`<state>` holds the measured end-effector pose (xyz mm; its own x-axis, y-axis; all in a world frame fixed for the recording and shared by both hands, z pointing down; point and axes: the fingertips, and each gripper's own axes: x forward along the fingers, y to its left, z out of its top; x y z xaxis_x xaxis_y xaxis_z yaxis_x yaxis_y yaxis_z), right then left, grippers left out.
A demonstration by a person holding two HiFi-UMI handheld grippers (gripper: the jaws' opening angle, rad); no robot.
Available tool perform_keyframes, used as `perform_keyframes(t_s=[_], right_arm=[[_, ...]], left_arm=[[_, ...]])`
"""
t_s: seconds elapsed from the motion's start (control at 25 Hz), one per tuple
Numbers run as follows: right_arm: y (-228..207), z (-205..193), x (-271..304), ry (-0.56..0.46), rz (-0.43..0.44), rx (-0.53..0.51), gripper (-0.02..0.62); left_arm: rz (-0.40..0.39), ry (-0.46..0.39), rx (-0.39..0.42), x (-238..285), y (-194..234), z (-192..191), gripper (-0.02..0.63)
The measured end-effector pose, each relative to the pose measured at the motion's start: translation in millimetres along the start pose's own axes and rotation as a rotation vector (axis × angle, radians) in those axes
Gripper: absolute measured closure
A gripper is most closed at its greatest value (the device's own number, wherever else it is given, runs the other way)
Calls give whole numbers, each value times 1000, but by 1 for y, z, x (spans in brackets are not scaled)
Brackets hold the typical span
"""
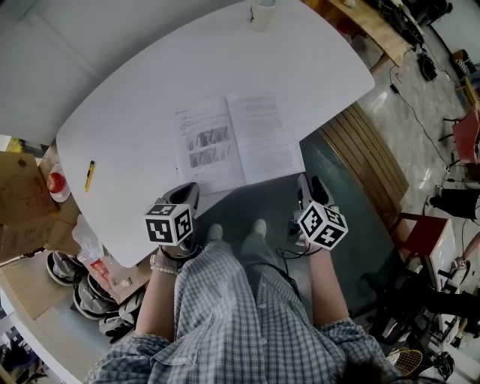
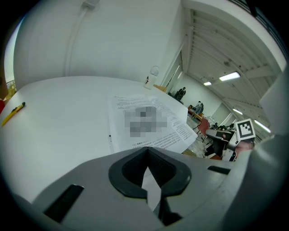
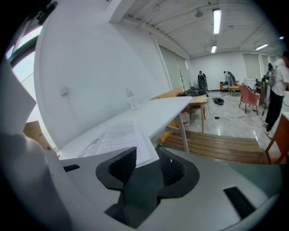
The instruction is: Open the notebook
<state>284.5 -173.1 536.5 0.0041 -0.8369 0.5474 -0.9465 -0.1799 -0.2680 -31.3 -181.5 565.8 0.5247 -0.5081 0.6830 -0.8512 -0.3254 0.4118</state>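
Note:
The notebook (image 1: 236, 142) lies open and flat on the white table (image 1: 150, 90), with printed pages facing up and its near right corner reaching over the table's front edge. My left gripper (image 1: 187, 193) is shut at the near edge of the left page (image 2: 149, 122); a thin white sliver shows between its pads (image 2: 148, 173), and I cannot tell whether it is paper. My right gripper (image 1: 311, 187) stands open, off the table edge just right of the notebook's near corner (image 3: 115, 137), with nothing between its fingers (image 3: 144, 169).
A yellow pen (image 1: 89, 175) lies at the table's left end. A small bottle (image 1: 261, 13) stands at the far edge. A cardboard box (image 1: 19, 202) and a red-capped item (image 1: 57, 184) sit left of the table. A wooden platform (image 1: 371, 157) is on the right.

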Motion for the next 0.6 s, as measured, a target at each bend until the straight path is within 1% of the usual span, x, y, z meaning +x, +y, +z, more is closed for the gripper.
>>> perform_keyframes(t_s=[0.04, 0.08, 0.12, 0.16, 0.28, 0.36, 0.48, 0.6], right_arm=[[6, 6, -4, -18, 11, -26, 441], [13, 12, -8, -37, 19, -49, 510], [21, 18, -12, -53, 29, -71, 549], [29, 24, -15, -66, 42, -97, 556], [58, 41, -24, -103, 91, -201, 565], [75, 49, -30, -122, 124, -249, 568], [94, 59, -42, -141, 160, -276, 569], [108, 72, -57, -180, 205, -290, 571]], left_arm=[[-8, -8, 8, -3, -2, 3, 598], [-16, -19, 19, -6, -5, 7, 598], [-21, -31, 35, -10, -8, 12, 599], [-23, -44, 59, -15, -11, 17, 599], [-26, -74, 164, -26, -23, 32, 600], [-42, -102, 211, -34, -32, 42, 598], [-73, -146, 240, -50, -46, 56, 599], [-104, -188, 250, -68, -59, 68, 600]])
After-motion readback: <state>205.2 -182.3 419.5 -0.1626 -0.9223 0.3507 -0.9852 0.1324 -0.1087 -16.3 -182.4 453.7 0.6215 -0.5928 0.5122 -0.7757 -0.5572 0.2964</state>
